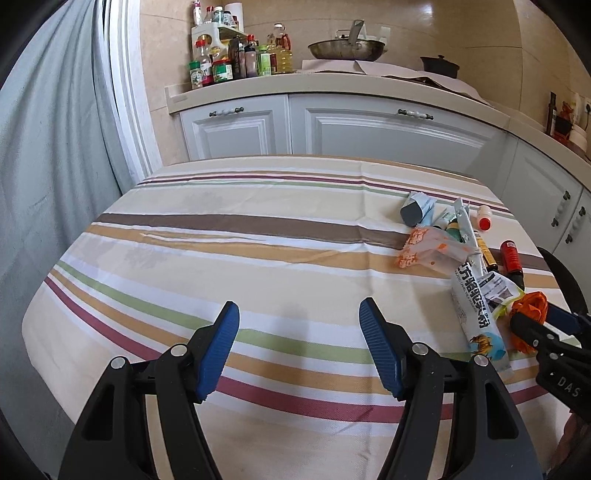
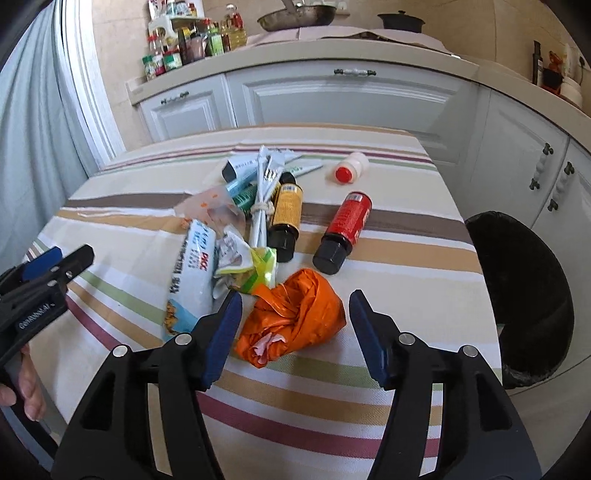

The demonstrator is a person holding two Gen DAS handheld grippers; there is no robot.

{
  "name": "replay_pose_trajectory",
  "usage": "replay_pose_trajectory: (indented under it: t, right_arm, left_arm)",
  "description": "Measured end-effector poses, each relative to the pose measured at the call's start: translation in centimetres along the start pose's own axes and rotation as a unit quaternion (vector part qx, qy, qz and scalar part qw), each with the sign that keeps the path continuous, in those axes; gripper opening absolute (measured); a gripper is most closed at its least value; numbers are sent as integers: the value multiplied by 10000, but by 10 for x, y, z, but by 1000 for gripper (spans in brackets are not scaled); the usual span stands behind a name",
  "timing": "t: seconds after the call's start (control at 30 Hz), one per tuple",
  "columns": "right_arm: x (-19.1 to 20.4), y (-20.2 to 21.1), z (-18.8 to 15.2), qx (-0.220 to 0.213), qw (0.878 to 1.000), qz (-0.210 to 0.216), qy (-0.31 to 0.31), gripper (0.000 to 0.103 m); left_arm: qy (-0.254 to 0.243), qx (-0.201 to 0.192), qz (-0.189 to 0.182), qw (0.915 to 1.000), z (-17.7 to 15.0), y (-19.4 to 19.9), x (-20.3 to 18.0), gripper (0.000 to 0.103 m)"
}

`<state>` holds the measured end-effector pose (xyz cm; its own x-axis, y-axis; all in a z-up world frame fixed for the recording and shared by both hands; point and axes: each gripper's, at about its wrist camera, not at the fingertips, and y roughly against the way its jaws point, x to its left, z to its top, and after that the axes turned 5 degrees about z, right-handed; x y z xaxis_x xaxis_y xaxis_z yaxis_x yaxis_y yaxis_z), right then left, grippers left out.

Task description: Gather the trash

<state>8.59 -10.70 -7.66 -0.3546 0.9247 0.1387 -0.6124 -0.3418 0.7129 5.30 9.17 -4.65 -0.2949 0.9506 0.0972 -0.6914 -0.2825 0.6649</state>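
Left wrist view: the left gripper hangs over bare striped tablecloth, jaws apart and nothing between them. The trash pile lies toward the table's right edge: a white printed pouch, an orange-patterned wrapper, a red bottle. The right gripper enters there, at the crumpled orange bag.

Right wrist view: the right gripper brackets the crumpled orange bag, jaws apart; the left pad looks to touch it, the right stands clear. Judgement: the step is the pickup of this bag. Next, the jaws must close on it, then carry it to the black-lined bin just off the table's right edge.

Room: white cabinets, counter with condiment bottles and wok.
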Motion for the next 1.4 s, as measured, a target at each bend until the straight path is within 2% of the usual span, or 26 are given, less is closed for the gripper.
replay_pose_trajectory:
  t: [0.2, 0.43, 0.73, 0.97, 1.0, 1.1, 1.17, 1.23, 1.4]
  right_arm:
    - [-3, 0, -4, -15, 10000, -31, -2, 52]
    - [-16, 21, -8, -300, 9993, -202, -36, 52]
    - [-57, 49, -20, -541, 9969, -475, -318, 52]
    - [-78, 58, -30, -599, 9954, -512, -544, 52]
    - [-80, 58, -31, -605, 9952, -513, -570, 52]
    - [-85, 59, -33, -614, 9949, -506, -620, 52]
    - [-87, 59, -34, -613, 9948, -494, -648, 52]
    - [-88, 59, -35, -609, 9948, -484, -655, 52]
    - [-85, 59, -36, -635, 9949, -482, -625, 52]
  left_arm:
    - [-58, 30, -128, 9999, -1, 0, -8, 66]
    - [-186, 1, -388, 9991, 0, 8, -29, 67]
    - [-447, -133, -788, 9958, -3, 26, -73, 71]
    - [-718, 34, -926, 9931, -11, 16, -103, 71]
    - [-728, 63, -930, 9930, -12, 14, -104, 69]
    - [-780, 225, -987, 9918, -17, 7, -109, 54]
    - [-796, 374, -1085, 9902, -19, 2, -110, 41]
    - [-762, 501, -1202, 9886, -21, 0, -109, 33]
    - [-722, 452, -1246, 9885, -25, 3, -103, 33]
